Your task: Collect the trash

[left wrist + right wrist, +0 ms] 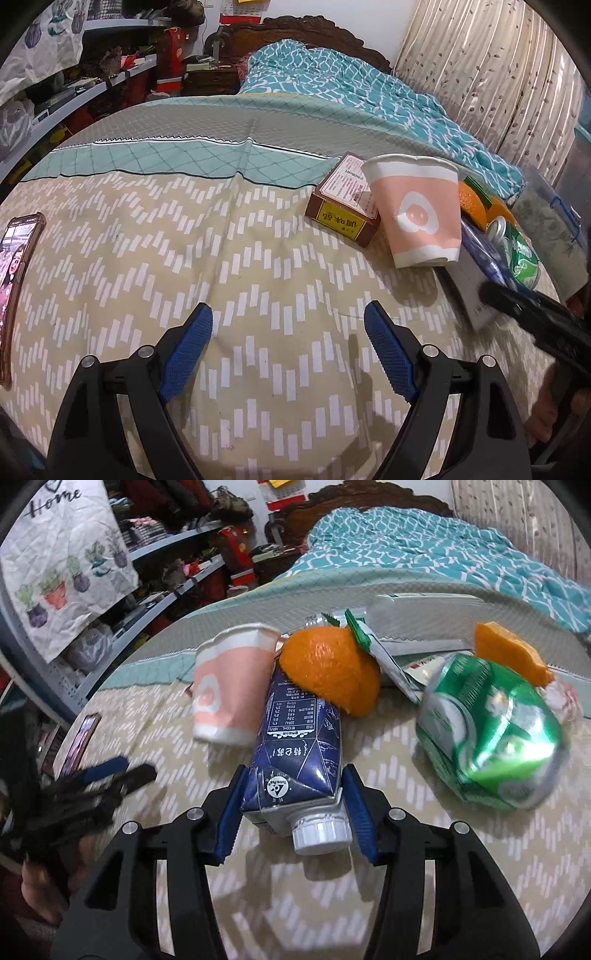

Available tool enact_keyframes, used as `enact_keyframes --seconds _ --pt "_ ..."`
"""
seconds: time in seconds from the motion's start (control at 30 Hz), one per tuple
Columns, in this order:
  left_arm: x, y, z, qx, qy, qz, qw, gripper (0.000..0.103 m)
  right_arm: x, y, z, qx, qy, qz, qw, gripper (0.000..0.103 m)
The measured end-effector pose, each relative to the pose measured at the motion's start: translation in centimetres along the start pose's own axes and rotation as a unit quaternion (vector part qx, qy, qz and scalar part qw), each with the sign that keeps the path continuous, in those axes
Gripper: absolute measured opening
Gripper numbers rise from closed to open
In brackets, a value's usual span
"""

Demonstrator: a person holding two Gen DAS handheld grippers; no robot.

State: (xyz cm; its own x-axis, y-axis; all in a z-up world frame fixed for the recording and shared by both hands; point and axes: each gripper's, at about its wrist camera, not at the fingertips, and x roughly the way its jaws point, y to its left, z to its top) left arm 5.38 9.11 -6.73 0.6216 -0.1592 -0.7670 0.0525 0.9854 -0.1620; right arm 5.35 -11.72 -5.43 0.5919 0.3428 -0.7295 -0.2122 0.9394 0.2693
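Bed [369,904]: carton [299,760] runs 12–6 between right gripper [293,814] pads, gripped; left gripper [288,349] open, empty.

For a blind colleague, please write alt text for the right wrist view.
The right gripper has its blue fingers around a dark blue drink carton lying on a patterned bedspread. An orange peel rests on the carton's far end, with a pink paper cup on one side and a crushed green can on the other.
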Motion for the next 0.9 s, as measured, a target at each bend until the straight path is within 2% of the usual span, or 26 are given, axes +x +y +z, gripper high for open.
enact_keyframes --seconds 0.23,0.3,0.33,0.37,0.47,0.53,0.6,0.67,0.77,0.9 --pt "0.1 -0.5 0.2 -0.004 0.005 -0.005 1.0 0.081 -3.4 -0.7 -3.4 -0.03 0.004 -0.002 1.0 0.052" --pt "0.2 -0.7 0.4 -0.011 0.008 -0.019 0.9997 0.081 -4.2 -1.0 -3.4 -0.027 -0.006 0.006 1.0 0.057" --pt "0.2 -0.8 0.6 -0.014 0.009 -0.028 0.9995 0.081 -4.8 -1.1 -3.1 -0.024 -0.021 0.009 0.999 0.062" --pt "0.2 -0.8 0.8 -0.016 0.009 -0.036 0.9992 0.081 -5.4 -1.2 -2.6 -0.021 -0.038 0.012 0.999 0.073" --pt "0.3 -1.2 1.8 -0.025 0.013 -0.07 0.9971 0.081 -6.1 -0.9 -0.2 -0.02 -0.062 0.042 0.997 0.076" --pt "0.4 -1.5 2.6 -0.035 0.013 -0.102 0.9941 0.08 -5.5 -0.2 2.1 -0.032 -0.062 0.049 0.996 0.071" --pt "0.5 -1.8 3.3 -0.043 0.011 -0.128 0.9907 0.08 -4.3 0.4 4.0 -0.047 -0.052 0.056 0.996 0.05" --pt "0.9 -2.1 4.3 -0.049 0.01 -0.153 0.987 0.079 -2.2 0.7 6.0 -0.048 -0.036 0.05 0.997 0.039" --pt "1.8 -3.1 5.9 -0.043 0.012 -0.172 0.9841 0.074 0.1 0.5 7.9 -0.036 -0.021 0.046 0.998 0.034" --pt "3.5 -3.9 7.7 -0.038 0.018 -0.19 0.9808 0.069 2.4 0.4 9.7 -0.027 -0.015 0.034 0.999 0.033"
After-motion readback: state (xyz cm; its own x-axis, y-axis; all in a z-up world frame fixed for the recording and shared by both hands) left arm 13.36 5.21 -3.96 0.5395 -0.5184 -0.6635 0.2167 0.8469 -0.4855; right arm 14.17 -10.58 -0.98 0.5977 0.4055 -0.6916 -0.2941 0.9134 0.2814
